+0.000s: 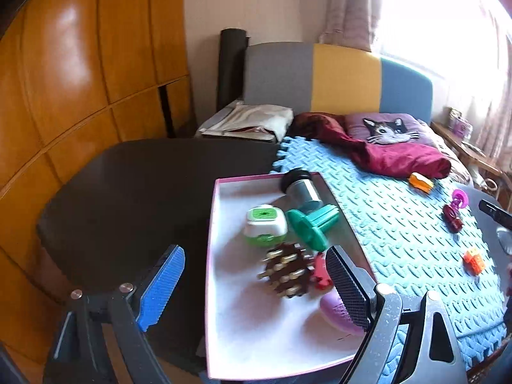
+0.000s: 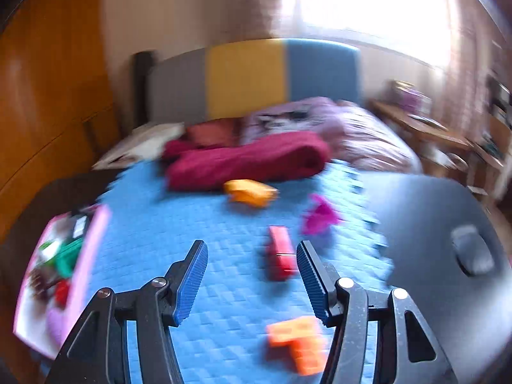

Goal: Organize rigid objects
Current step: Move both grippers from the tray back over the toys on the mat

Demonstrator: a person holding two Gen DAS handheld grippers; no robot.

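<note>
A pink-rimmed white tray holds a brown spiked ball, a green-and-white cube, a teal spool, a grey-and-black cylinder, a red piece and a purple piece. My left gripper is open and empty above the tray. My right gripper is open and empty above the blue foam mat. Just inside its right finger lies a red toy. An orange block, a magenta toy and an orange-yellow toy lie on the mat. The right view is blurred.
The tray shows at the left of the right wrist view. A dark red cloth and a cat pillow lie at the back of the mat. A black table with a grey mouse stands right. A dark surface lies left of the tray.
</note>
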